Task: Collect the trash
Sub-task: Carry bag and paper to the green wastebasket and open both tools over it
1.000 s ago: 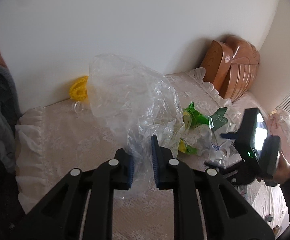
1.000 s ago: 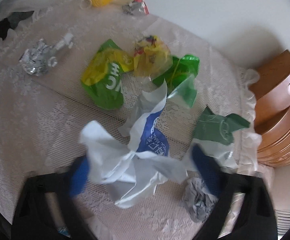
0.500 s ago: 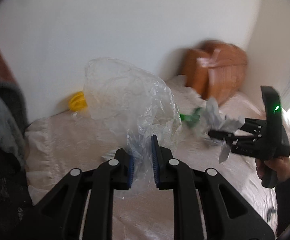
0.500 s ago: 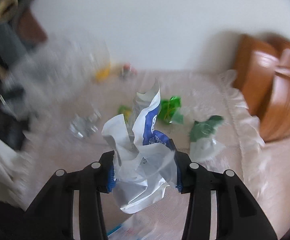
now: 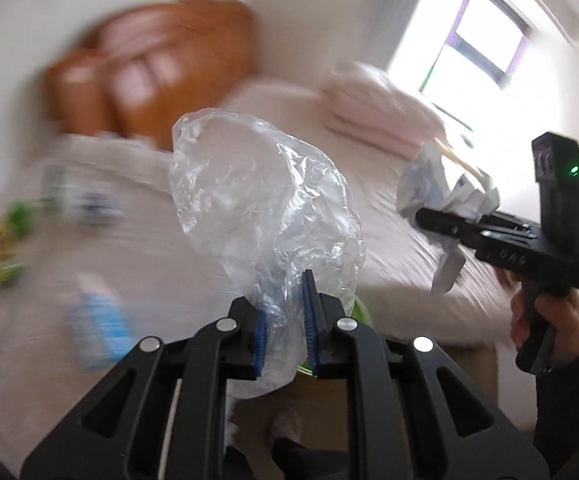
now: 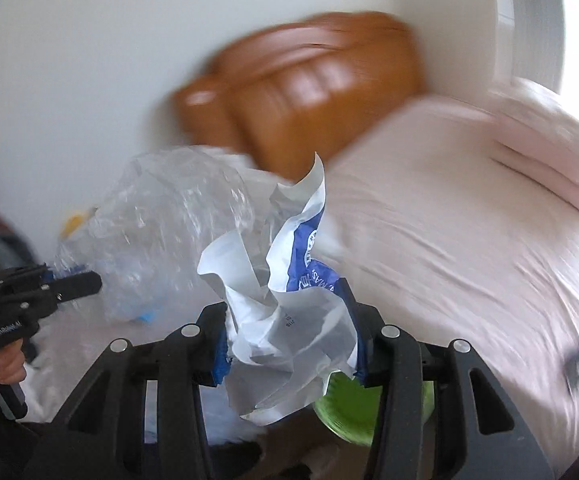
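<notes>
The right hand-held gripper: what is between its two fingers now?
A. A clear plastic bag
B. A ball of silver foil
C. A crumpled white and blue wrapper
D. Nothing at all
C: in the right wrist view the right hand-held gripper is shut on the crumpled white and blue wrapper; the clear plastic bag is in the left hand-held gripper.

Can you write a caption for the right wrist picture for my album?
Right tool grips a crumpled white-and-blue wrapper above a green bin.

Pink bed (image 5: pixel 389 216), folded pink bedding (image 5: pixel 381 120), scattered wrappers (image 5: pixel 7 236)
</notes>
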`<state>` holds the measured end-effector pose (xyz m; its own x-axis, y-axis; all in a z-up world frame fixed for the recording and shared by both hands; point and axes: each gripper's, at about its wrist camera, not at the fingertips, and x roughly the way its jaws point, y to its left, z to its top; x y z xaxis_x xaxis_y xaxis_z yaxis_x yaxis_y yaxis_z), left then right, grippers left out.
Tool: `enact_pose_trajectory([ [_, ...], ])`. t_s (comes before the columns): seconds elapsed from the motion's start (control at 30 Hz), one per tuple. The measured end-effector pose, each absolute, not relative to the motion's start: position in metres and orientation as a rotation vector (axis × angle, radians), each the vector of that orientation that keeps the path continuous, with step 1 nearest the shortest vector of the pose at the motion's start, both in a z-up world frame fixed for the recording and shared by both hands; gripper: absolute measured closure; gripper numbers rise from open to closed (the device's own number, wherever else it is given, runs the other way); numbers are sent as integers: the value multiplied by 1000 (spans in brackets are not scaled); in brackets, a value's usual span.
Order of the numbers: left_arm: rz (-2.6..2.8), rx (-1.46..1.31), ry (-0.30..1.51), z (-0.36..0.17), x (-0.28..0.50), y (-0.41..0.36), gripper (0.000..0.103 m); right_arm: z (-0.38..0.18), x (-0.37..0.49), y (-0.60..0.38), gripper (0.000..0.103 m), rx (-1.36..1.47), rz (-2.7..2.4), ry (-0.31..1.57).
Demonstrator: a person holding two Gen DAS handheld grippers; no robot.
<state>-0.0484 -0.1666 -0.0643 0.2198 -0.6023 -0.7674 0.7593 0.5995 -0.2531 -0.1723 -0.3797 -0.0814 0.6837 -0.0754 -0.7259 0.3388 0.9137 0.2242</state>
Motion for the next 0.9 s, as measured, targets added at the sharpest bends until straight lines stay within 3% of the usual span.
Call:
enact_pose_trajectory([
  [0.17, -1059, 304, 1119, -129, -73, -259, 88, -107, -243, -424, 56, 491, -380, 781],
  [0.4, -1046, 416, 1242, -204, -90, -326, 87, -133, -275, -452, 56, 567, -406, 799],
  [0.47, -1045, 427, 1251, -213, -97, -336, 72, -137, -275, -456, 55, 568, -398, 807],
  [0.5, -1037, 429, 1253, -218, -98, -342, 48, -139, -276, -457, 55, 567, -393, 809],
  [0.57, -1024, 408, 1223, -217, -98, -344, 29, -141, -279, -458, 55, 567, -380, 811],
  [0.9, -1021, 346, 1144, -176, -95, -325, 9, -157, -258, -458, 52, 532, -353, 845],
])
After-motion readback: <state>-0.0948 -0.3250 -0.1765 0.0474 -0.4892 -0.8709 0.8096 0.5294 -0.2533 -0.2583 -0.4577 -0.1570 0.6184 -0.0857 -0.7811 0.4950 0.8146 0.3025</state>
